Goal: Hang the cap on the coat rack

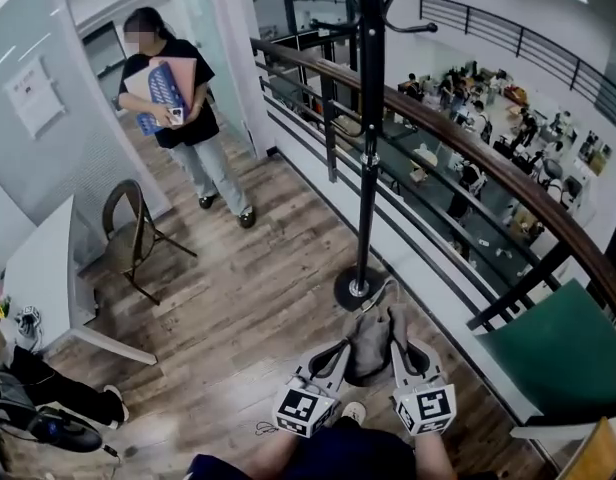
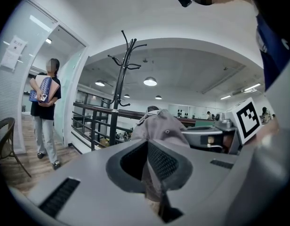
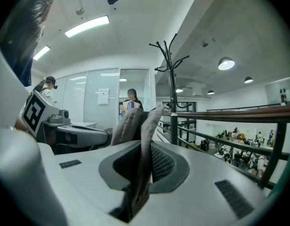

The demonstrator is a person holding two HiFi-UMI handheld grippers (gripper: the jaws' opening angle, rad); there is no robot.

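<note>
Wood floor (image 1: 248, 298); left tool (image 1: 338, 356), right tool (image 1: 401, 353) clamp cap (image 1: 369, 343) near rack (image 1: 368, 168).

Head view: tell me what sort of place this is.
Probably an upper-floor walkway in an office building. A railing overlooks a lower floor of desks and seated people, glass-walled rooms line the left, and a coat rack stands on wood flooring.

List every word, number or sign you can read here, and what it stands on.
Nothing here can be read.
Sheet on the wall panel: print too small.
Blue packet held by the standing person: print blurred.
Marker cubes: square patterns only, no words.
</note>
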